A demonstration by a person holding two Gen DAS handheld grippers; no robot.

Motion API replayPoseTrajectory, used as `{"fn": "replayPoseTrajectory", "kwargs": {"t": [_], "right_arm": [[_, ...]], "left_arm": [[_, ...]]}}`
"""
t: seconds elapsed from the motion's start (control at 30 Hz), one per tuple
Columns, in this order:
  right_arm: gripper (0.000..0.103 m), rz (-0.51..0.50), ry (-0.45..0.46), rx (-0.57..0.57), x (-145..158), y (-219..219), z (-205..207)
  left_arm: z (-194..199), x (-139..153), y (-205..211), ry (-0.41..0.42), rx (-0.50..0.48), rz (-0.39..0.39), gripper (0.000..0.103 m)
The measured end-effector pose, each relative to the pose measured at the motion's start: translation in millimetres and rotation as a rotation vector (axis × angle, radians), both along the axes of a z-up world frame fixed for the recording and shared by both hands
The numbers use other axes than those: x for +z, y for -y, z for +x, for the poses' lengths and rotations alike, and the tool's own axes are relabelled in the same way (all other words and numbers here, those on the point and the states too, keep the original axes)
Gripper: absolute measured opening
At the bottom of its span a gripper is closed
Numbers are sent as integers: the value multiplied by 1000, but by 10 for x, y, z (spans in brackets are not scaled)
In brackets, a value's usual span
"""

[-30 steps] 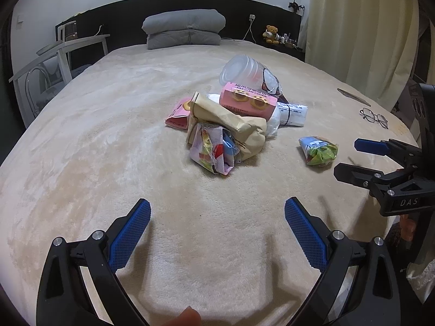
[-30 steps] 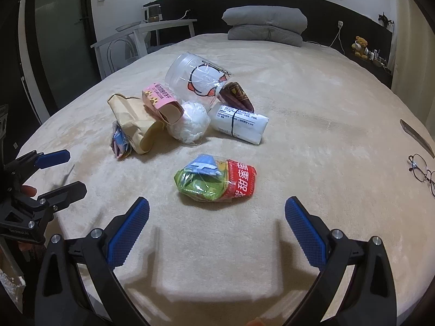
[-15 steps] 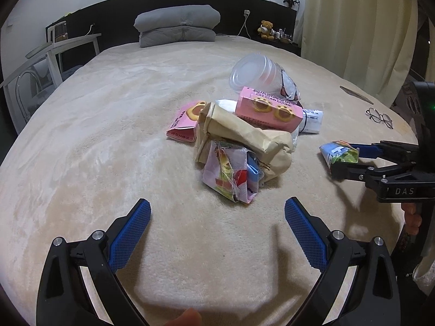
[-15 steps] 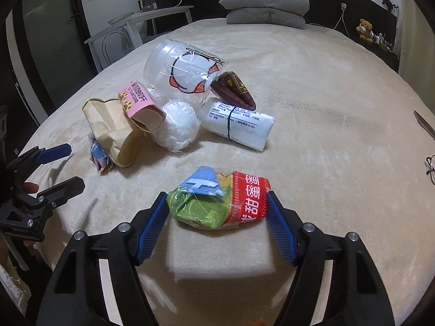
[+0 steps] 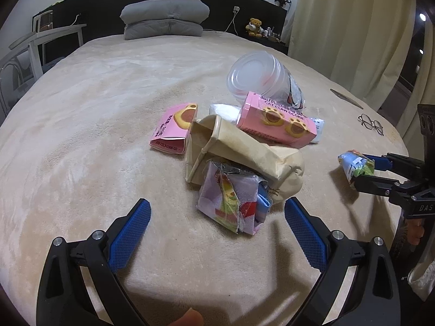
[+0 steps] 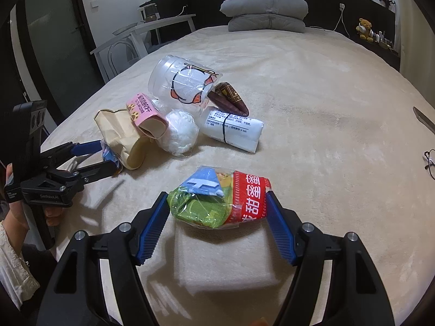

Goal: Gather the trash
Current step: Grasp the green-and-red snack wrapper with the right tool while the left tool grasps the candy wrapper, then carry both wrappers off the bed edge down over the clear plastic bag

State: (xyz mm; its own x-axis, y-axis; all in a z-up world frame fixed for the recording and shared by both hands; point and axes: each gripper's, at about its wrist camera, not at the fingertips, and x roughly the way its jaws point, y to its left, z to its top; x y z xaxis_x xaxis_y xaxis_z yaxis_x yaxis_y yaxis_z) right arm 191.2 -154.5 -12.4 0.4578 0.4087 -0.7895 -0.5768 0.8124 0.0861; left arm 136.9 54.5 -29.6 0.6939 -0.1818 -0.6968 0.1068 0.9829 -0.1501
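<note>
On a cream plush bedspread [image 6: 312, 87], the right gripper [image 6: 217, 212] has just closed its blue-padded jaws, and now clamps a crumpled green, blue and red snack wrapper [image 6: 217, 198] from both ends. The wrapper appears raised just off the bedspread, its shadow falling below it. Only the right wrist view shows the wrapper's red band with white characters, the brown foil packet [image 6: 231, 99] tucked under the clear plastic tub [image 6: 182, 84], a ball of white plastic film [image 6: 179, 131] and a white banded pack [image 6: 231, 130]. The left wrist view alone shows the flattened pink box [image 5: 174, 129] lying apart from the pile's left side, and the pink cat-claw cookie carton [image 5: 277, 121] propped on the tan paper bag [image 5: 244, 152]. There the left gripper [image 5: 217, 231] hangs spread wide and empty, its blue pads flanking a crumpled pastel wrapper [image 5: 231, 203] at the pile's near edge without touching it. From that side the clamped wrapper [image 5: 354, 164] shows as a small bundle off to the right, well clear of the pile. Wire-framed spectacles [image 5: 371, 125] lie near the bed's far right edge.
</note>
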Motion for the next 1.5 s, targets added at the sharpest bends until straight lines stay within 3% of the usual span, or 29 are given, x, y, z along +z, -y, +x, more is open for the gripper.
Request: {"fn": "replayPoseTrajectory", "kwargs": {"t": [0.03, 0.1, 0.2, 0.27, 0.87, 1.2, 1.5], "right_arm": [[70, 2, 0, -2, 5, 12, 5], [70, 9, -5, -6, 4, 36, 18], [70, 18, -8, -11, 14, 68, 36], [70, 25, -9, -11, 22, 74, 36], [70, 68, 4, 19, 78, 127, -136], [70, 111, 36, 60, 175, 231, -634], [70, 109, 51, 107, 163, 377, -1112]], "left_arm": [[12, -4, -7, 1, -8, -12, 94], [33, -3, -2, -1, -37, -29, 75], [40, -10, 56, -4, -87, -30, 55], [8, 14, 80, 2, -87, -17, 52], [-496, 186, 244, 16, -52, 21, 51], [-1024, 316, 551, 82, -65, 1, 52], [-1398, 219, 871, 64, -38, 10, 52]]}}
